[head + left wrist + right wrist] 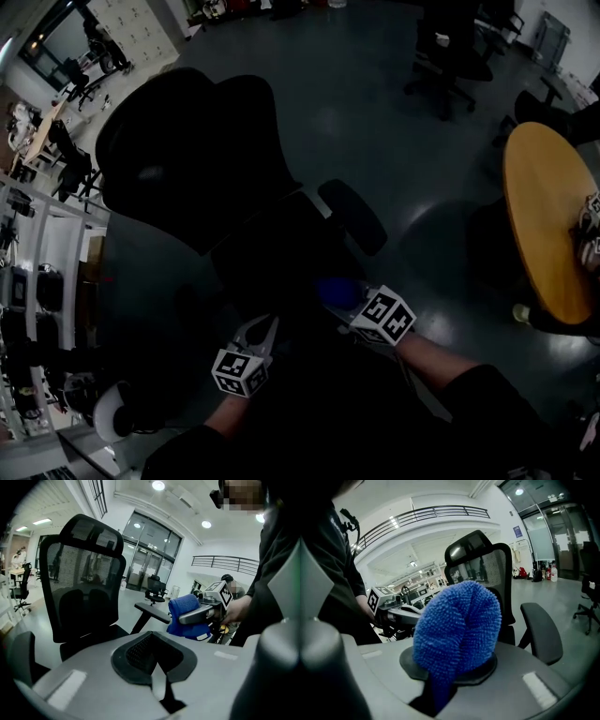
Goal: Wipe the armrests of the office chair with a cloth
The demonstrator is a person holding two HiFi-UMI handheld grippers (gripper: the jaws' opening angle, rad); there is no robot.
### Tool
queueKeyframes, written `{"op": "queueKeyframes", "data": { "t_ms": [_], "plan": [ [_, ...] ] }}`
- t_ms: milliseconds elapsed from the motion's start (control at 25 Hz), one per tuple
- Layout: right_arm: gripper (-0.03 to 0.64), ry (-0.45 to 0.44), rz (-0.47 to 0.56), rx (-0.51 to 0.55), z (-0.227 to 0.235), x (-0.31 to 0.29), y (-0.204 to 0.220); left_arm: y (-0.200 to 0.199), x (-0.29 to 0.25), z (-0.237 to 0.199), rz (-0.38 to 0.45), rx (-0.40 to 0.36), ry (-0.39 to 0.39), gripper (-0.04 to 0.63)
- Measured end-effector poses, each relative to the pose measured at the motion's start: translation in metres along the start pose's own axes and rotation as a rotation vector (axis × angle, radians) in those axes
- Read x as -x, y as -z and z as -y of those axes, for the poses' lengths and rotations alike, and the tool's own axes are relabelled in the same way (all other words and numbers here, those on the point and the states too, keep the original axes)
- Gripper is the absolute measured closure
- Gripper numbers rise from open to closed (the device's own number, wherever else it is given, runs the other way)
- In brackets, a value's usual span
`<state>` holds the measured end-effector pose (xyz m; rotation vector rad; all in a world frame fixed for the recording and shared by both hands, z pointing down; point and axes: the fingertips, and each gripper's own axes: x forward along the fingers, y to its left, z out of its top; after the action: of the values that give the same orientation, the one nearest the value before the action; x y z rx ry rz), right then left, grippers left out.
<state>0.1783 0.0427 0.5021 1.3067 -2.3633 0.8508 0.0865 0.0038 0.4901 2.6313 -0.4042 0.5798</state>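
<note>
Dark, glossy grey floor [422, 197] across nearly the whole head view, bearing a black office chair [206, 159] left of centre. Toward the upper right, more black chairs [450, 56] standing on it, well apart from the first. At the right edge, a round wooden table [544, 216] on the same floor, with pale clutter [591, 230] too small to make out on its far-right rim, and a small yellowish thing [521, 313] on the floor just beside its lower edge.
</note>
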Motion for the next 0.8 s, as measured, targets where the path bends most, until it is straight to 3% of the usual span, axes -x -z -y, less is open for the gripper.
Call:
{"op": "queueKeyframes", "data": {
  "t_ms": [320,600,800],
  "plan": [
    [0.534,0.053,-0.01,-0.041,0.033,0.015,-0.001,-0.001,-0.036,0.011,-0.009,-0.041,0.073,0.578],
    [0.534,0.166,0.005,-0.008,0.029,0.032,-0.035,0.002,-0.051,0.032,-0.035,-0.087,0.248,0.578],
    [0.534,0.267,0.016,0.015,0.043,0.048,-0.052,-0.007,-0.059,0.017,-0.009,-0.097,0.282,0.578]
  ]
}}
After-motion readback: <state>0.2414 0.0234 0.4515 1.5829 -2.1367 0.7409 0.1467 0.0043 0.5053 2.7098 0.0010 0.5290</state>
